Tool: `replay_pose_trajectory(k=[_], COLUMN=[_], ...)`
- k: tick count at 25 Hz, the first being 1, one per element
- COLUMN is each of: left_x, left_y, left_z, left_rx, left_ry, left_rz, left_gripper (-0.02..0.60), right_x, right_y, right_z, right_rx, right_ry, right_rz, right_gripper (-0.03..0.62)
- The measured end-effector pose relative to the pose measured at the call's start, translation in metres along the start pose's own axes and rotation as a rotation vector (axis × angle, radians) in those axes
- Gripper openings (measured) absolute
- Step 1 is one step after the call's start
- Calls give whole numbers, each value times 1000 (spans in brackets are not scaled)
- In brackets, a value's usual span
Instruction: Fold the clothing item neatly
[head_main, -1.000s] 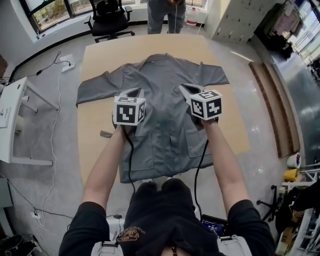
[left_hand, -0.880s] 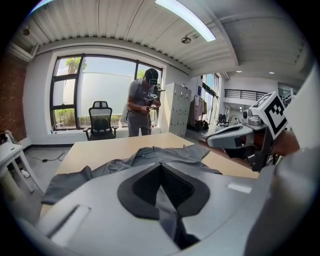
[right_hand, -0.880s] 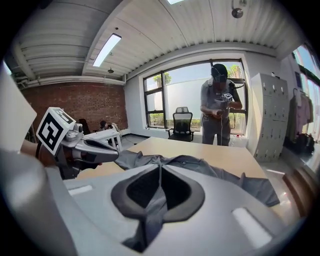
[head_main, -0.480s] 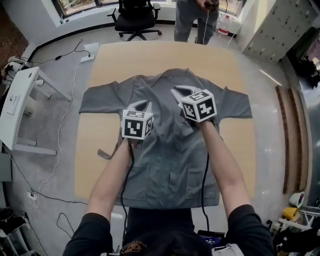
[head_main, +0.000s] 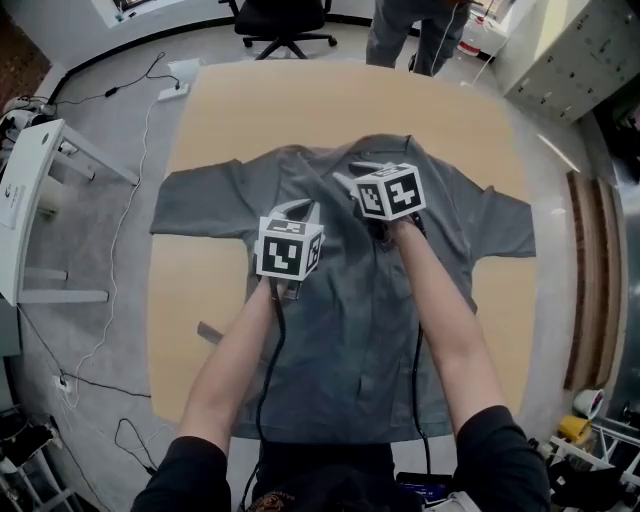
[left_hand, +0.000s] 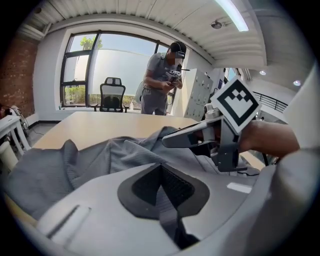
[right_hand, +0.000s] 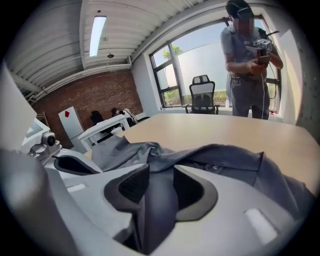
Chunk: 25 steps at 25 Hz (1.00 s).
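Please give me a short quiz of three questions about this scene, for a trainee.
1. True or false: the grey shirt lies spread on the wooden table.
2. Which has its fingers apart, the left gripper or the right gripper?
3. What stands beyond the table's far edge? A office chair, B ladder, C bicycle.
Key: 1 true. 2 right gripper; its fingers have just been opening, shirt fabric showing between them. 3 A.

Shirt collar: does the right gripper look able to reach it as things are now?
Probably yes: the right gripper is close before the collar, and nothing stands between. Its jaws have just been opening, with cloth of the shirt between them.
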<state>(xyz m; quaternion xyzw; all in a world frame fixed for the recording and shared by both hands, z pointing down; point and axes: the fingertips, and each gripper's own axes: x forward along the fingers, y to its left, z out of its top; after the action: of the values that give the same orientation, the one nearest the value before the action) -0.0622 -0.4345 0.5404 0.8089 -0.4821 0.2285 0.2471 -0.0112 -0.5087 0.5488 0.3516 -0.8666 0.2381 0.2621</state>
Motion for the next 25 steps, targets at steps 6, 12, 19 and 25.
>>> replay_pose_trajectory(k=[6, 12, 19, 25], left_x=[14, 19, 19, 24], left_y=[8, 10, 11, 6], left_z=[-15, -27, -32, -36], left_rx=[-25, -47, -40, 19], left_ry=[43, 68, 84, 118], left_rz=[5, -4, 3, 20], left_gripper=[8, 8, 8, 8], right_x=[42, 55, 39, 27], right_y=[-10, -11, -30, -74], right_z=[-6, -4, 6, 27], right_rx=[65, 66, 27, -57], right_ry=[91, 140, 130, 145], right_rz=[17, 7, 27, -30], right_gripper=[140, 59, 11, 12])
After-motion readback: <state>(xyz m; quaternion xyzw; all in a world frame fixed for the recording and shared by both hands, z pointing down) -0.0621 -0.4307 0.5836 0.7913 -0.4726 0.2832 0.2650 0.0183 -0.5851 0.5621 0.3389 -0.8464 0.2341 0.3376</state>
